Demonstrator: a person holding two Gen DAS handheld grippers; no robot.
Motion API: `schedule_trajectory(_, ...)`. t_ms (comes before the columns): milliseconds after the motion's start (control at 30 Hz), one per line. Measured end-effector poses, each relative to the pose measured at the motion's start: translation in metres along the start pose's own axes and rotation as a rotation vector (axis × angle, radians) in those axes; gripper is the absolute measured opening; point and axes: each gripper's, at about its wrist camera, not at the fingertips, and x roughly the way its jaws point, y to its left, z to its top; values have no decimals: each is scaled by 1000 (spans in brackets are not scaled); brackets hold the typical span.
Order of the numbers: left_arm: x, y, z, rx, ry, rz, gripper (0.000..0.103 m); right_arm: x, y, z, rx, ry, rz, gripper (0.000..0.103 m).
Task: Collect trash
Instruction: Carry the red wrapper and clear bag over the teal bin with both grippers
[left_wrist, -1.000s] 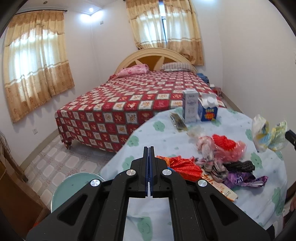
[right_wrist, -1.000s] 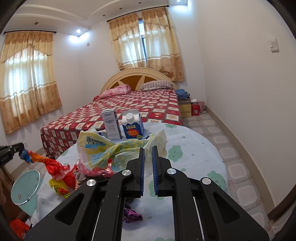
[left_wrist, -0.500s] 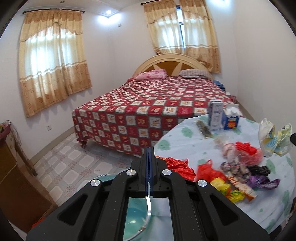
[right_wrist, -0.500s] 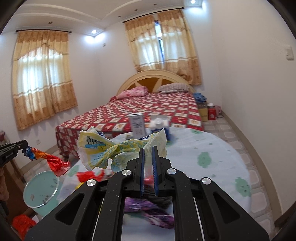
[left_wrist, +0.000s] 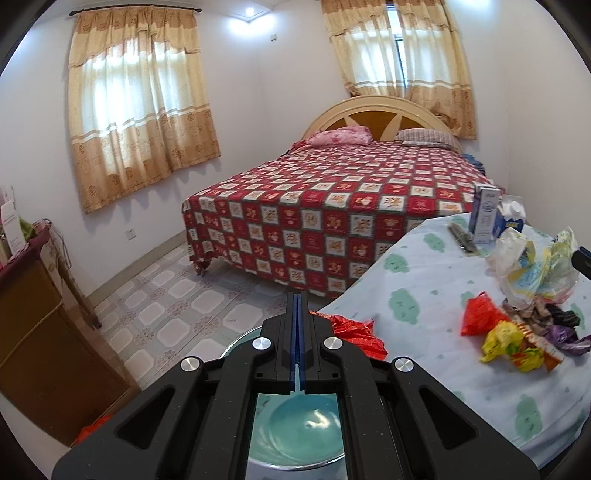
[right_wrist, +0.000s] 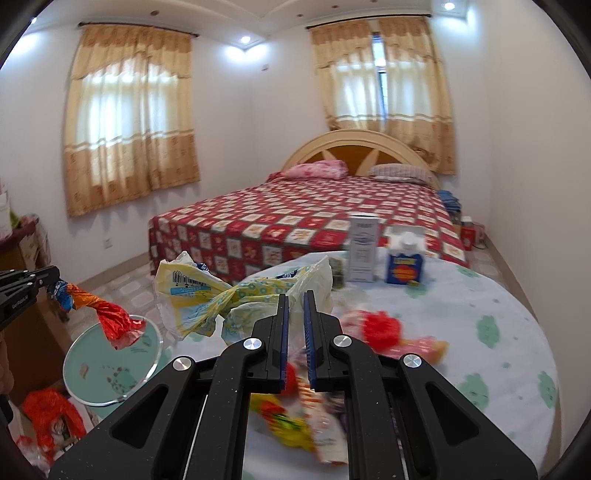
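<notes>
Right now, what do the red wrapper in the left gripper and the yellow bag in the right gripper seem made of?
Red wrapper: probably metallised foil film; shiny, sharply crinkled. Yellow bag: thin, partly clear printed plastic; soft crumples, barcode visible.

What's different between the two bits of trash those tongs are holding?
The red wrapper in the left tongs is shiny, twisted foil hanging above the round green bin. The pale bag in the right tongs is bigger, printed yellow and blue, with a barcode, and is beside the bin. Both are crumpled and lifted off the table.
</notes>
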Motion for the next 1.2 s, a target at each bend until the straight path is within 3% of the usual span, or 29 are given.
schedule_trajectory(533, 9, 53, -30, -26, 48, 83, 0, 39, 81, -2, -104, 60, 104, 8)
schedule_trajectory(1200, 22, 92, -50, -59, 97, 167, 0, 74, 139, -6, -184, 120, 180, 8)
